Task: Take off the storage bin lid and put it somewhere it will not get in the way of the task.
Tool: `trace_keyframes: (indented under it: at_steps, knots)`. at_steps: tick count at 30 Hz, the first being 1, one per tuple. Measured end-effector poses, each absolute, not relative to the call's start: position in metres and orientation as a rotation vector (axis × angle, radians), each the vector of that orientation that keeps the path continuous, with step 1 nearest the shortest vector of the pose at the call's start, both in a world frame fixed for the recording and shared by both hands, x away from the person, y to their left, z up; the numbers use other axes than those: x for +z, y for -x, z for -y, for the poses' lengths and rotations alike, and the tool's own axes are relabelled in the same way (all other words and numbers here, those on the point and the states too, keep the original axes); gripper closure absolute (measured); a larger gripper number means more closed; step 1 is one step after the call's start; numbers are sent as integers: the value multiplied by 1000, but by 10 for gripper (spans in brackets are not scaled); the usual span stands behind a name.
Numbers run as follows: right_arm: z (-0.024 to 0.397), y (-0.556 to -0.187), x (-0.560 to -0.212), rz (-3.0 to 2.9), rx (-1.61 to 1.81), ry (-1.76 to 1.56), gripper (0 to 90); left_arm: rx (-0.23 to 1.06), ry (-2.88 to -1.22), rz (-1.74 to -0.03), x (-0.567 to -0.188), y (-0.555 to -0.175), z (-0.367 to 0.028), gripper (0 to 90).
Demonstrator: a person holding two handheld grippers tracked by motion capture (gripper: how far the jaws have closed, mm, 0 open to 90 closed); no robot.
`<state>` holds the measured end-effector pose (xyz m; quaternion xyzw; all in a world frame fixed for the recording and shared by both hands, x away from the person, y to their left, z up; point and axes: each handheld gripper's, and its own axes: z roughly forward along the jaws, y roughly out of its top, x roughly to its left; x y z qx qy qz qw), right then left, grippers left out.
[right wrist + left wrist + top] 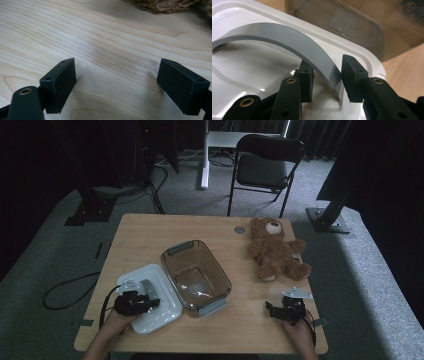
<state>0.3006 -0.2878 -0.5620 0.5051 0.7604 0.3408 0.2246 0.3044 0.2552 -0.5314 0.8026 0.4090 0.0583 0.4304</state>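
Observation:
A white lid (167, 300) with an arched grey handle (147, 287) lies flat at the table's front left. My left gripper (150, 302) rests on it. In the left gripper view the handle's (287, 37) near end sits between the two jaws of my left gripper (327, 63), which press it from both sides. Just right of the lid stands an empty, clear brownish container (221, 272). A brown teddy bear (276, 252) lies on its back at the right. My right gripper (275, 308) hovers open over bare wood in front of the bear, and its gripper view (117, 72) shows nothing between the jaws.
A wooden table (150, 232) carries everything, with a round metal grommet (240, 229) near its far edge. Bear fur (170, 3) shows at the top of the right gripper view. Behind the table stands a black folding chair (265, 165). A cable (65, 290) lies on the floor at left.

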Motion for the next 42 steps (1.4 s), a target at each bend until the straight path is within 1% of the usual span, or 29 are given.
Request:
trace_keyframes:
  at_steps: [8, 10, 12, 13, 14, 15, 19, 21, 25, 26, 28, 31, 35, 37, 38, 41, 42]
  knots:
    - [288, -301, -562, -2098, 940, -1394, 148, 130, -2007, -1039, -544, -312, -256, 630]
    - [288, -301, -562, -2098, 940, -1394, 149, 139, -2005, -1037, -544, -312, -256, 562]
    - [288, -301, -562, -2098, 940, -1394, 149, 153, -2006, -1038, -543, -311, -255, 423]
    - [288, -301, -562, -2098, 940, -1394, 149, 180, -2012, -1050, -542, -309, -254, 371]
    - [288, -301, -562, -2098, 940, -1394, 149, 180, -2012, -1050, -542, -309, -254, 348]
    - [288, -301, -562, -2098, 940, -1394, 149, 187, -2032, -1024, -541, -306, -253, 270]
    - [288, -301, -562, -2097, 940, -1394, 149, 201, -2036, -1032, -540, -303, -255, 255]
    - [288, -301, -562, -2097, 941, -1394, 149, 225, -2038, -1056, -539, -303, -255, 196]
    - [288, -301, -562, -2097, 940, -1394, 148, 254, -2030, -1093, -535, -299, -259, 173]
    - [288, -301, -562, -2098, 940, -1394, 149, 285, -2020, -1114, -532, -297, -263, 173]
    - [288, -301, -562, -2097, 940, -1394, 148, 289, -2003, -1135, -531, -294, -268, 167]
    - [288, -301, -562, -2097, 940, -1394, 149, 302, -2002, -1155, -530, -292, -272, 112]
    - [288, -301, -562, -2097, 941, -1394, 148, 319, -1987, -1188, -531, -285, -280, 107]
    - [288, -301, -562, -2097, 942, -1395, 148, 332, -1987, -1216, -532, -282, -284, 69]
    - [288, -301, -562, -2097, 942, -1394, 147, 335, -1984, -1245, -532, -280, -287, 18]
    - [288, -301, -562, -2097, 942, -1394, 147, 360, -1974, -1283, -533, -279, -290, 16]
    - [288, -301, -562, -2092, 939, -1401, 147, 401, -1968, -1320, -534, -277, -293, 16]
